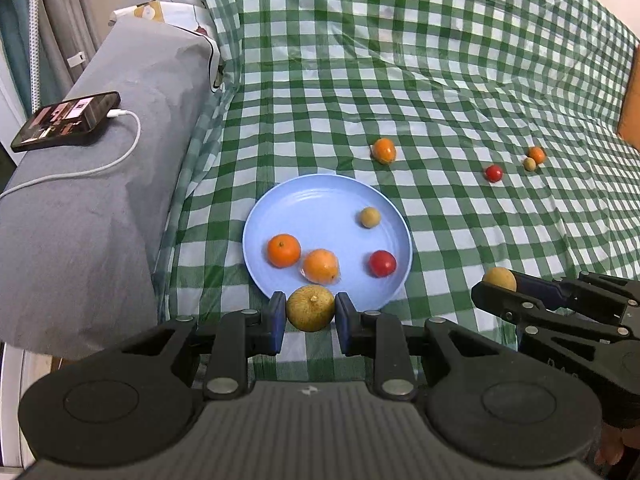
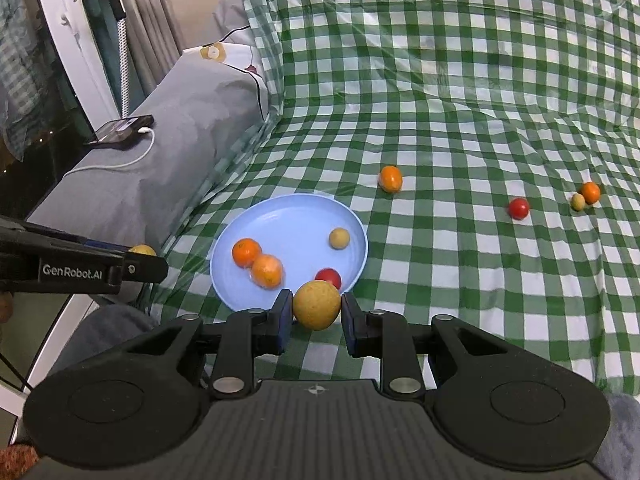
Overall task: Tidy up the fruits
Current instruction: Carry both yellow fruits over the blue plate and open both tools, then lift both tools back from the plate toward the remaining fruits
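Observation:
A light blue plate point(image 1: 320, 196) point(image 2: 296, 216) lies on the green checked cloth. It holds an orange point(image 1: 283, 250), a wrapped orange point(image 1: 320, 266), a red tomato point(image 1: 382, 263) and a small tan fruit point(image 1: 369, 217). My left gripper point(image 1: 311, 313) is shut on a yellow-brown fruit point(image 1: 311, 307) at the plate's near rim. My right gripper point(image 2: 316, 312) is shut on a second yellow-brown fruit point(image 2: 316, 305), also near the plate's near rim; it shows in the left wrist view point(image 1: 499, 280). Loose on the cloth lie a wrapped orange point(image 1: 384, 150), a tomato point(image 1: 494, 173), a small tan fruit point(image 1: 529, 164) and a small orange point(image 1: 536, 155).
A grey padded ledge point(image 1: 100, 200) runs along the left, with a phone point(image 1: 66, 120) on a white charging cable point(image 1: 120, 156). A patterned pillow point(image 1: 176, 12) lies behind it. Curtains and a window frame point(image 2: 80, 40) stand at far left. An orange-brown edge point(image 1: 630, 100) shows at right.

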Demonstrator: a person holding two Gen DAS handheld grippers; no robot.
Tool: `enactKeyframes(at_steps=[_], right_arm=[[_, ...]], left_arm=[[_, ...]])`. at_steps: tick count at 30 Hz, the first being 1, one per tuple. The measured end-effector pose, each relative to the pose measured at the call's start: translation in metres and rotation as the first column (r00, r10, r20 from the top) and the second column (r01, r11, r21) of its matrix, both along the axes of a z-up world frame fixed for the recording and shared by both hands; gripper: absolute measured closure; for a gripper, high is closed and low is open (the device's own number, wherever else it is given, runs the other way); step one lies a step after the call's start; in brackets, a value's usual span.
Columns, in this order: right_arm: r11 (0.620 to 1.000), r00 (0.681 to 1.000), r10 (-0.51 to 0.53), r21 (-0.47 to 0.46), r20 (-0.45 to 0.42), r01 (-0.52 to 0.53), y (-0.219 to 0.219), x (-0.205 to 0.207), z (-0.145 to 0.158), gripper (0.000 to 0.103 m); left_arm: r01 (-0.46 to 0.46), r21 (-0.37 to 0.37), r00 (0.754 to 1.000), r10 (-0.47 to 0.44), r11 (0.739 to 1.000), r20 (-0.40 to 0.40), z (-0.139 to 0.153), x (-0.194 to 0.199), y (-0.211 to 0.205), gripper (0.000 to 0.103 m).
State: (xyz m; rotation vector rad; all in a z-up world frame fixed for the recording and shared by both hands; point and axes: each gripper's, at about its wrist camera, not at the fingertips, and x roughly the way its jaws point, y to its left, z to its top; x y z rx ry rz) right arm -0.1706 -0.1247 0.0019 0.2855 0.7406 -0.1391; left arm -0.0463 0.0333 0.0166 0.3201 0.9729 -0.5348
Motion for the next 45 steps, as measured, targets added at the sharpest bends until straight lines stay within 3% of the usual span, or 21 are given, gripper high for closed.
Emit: enactKeyframes(at_steps=[18, 29, 31, 32, 33, 37, 39, 45], right_arm=[[0.999, 0.998, 0.051, 0.016, -0.028, -0.051, -0.015, 0.089, -0.03, 0.076], [0.991, 0.99, 0.116, -0.05, -0.082, -0.12, -0.023, 0.13, -0.062, 0.076], [0.99, 0.988, 0.122, -0.065, -0.094, -0.129, -0.023, 0.134, -0.067, 0.076], [0.989, 0.987, 0.124, -0.071, -0.098, -0.131, -0.023, 0.136, -0.07, 0.075], [0.988, 0.986, 0.127, -0.072, -0.108, -0.135, -0.023, 0.138, -0.072, 0.071], [0.99, 0.987, 0.113, -0.067, -0.114, -0.121, -0.022, 0.133, -0.069, 0.034], [0.991, 0.988, 0.105, -0.071, -0.115, -0.113, -0.024, 0.124, -0.064, 0.023], [0.995, 0.987, 0.075, -0.053, -0.142, -0.083, -0.018, 0.086, -0.048, 0.011]], left_arm=[[-0.029, 0.048, 0.996, 0.033, 0.998, -0.081, -0.049, 0.087, -0.035, 0.074], [-0.011, 0.094, 0.993, 0.022, 0.996, -0.117, -0.088, 0.126, -0.053, 0.073], [0.007, 0.093, 0.994, 0.003, 0.996, -0.113, -0.092, 0.127, -0.056, 0.047], [0.009, 0.095, 0.995, 0.001, 0.995, -0.103, -0.092, 0.127, -0.058, 0.019], [0.006, 0.089, 0.996, 0.002, 0.996, -0.084, -0.091, 0.126, -0.058, 0.006], [0.022, 0.084, 0.999, -0.018, 0.996, -0.049, -0.082, 0.116, -0.055, 0.001], [0.013, 0.09, 0.999, -0.008, 0.996, -0.053, -0.078, 0.11, -0.051, 0.001], [-0.028, 0.106, 0.996, 0.037, 0.994, -0.085, -0.062, 0.083, -0.026, 0.001]])
